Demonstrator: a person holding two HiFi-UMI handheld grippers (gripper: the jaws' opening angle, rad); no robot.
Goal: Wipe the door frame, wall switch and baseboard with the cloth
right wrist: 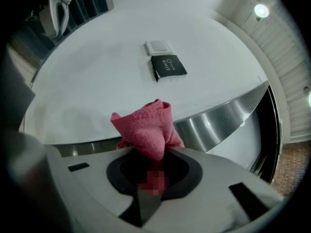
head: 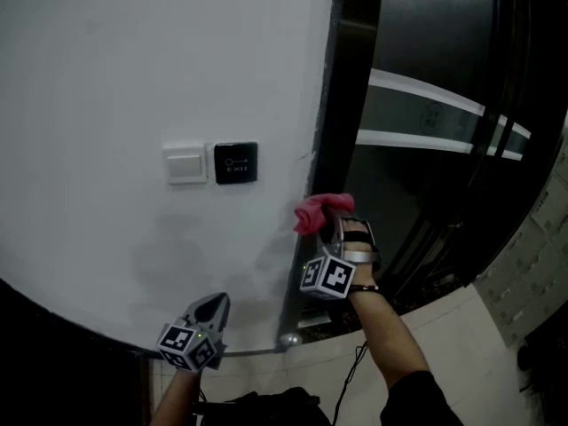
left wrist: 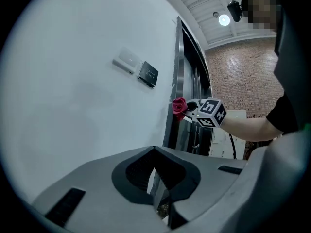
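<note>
A pink cloth [head: 316, 211] is bunched in my right gripper [head: 333, 224], which is shut on it. The cloth presses against the metal door frame [head: 318, 149] where it meets the white wall. In the right gripper view the cloth [right wrist: 148, 127] sticks up from the jaws, just in front of the frame [right wrist: 218, 118]. The white wall switch [head: 185, 164] and a black exit button [head: 236, 162] sit on the wall to the cloth's left. My left gripper [head: 216, 302] hangs low by the wall's foot, shut and holding nothing. A dark baseboard [head: 80, 322] runs there.
A dark glass door [head: 426, 114] with white stripes fills the right. Pale floor tiles [head: 444, 344] lie below it. A thin cable [head: 358, 362] hangs from my right arm. In the left gripper view, a brick wall [left wrist: 238, 76] stands behind.
</note>
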